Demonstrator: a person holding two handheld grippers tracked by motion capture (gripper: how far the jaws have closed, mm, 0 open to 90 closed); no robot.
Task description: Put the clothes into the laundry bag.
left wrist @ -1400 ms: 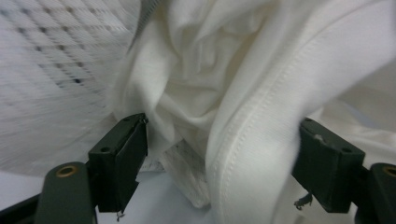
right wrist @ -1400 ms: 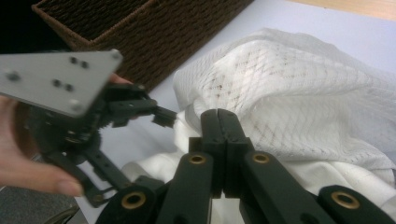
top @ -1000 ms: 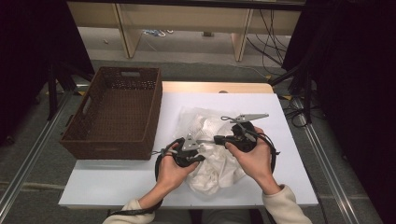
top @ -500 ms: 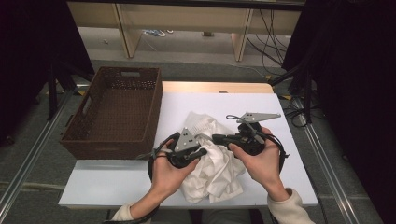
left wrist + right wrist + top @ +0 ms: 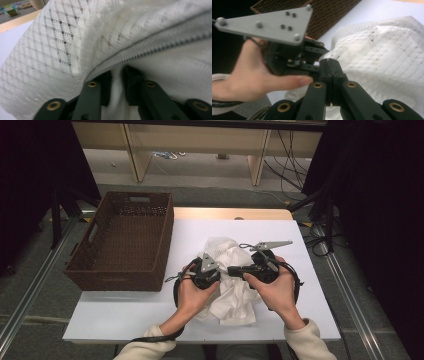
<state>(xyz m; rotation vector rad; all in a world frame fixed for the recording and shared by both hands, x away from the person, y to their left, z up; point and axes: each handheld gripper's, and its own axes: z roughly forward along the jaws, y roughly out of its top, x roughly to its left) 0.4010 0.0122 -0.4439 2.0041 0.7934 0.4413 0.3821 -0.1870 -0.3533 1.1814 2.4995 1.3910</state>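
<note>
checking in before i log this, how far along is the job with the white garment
Early on. Done: nothing; the basket holds no cloth. In hand: the white garment lies crumpled on the table, right gripper shut on it, left gripper has just been opening, fabric between its jaws. Left: probably folding and basketing.

The white rectangular tabletop (image 5: 150, 315) sits on a grey carpeted floor (image 5: 30, 285), with a pale wooden strip (image 5: 230, 213) running along its far edge. Beyond the table there's a light wood-framed bench or shelf unit (image 5: 200, 150) with loose black cables (image 5: 285, 155) hanging to the floor beside its leg. Black curtains (image 5: 380, 220) close in on both sides of the table, and silver metal rails (image 5: 35, 290) run along the floor next to it.
</note>
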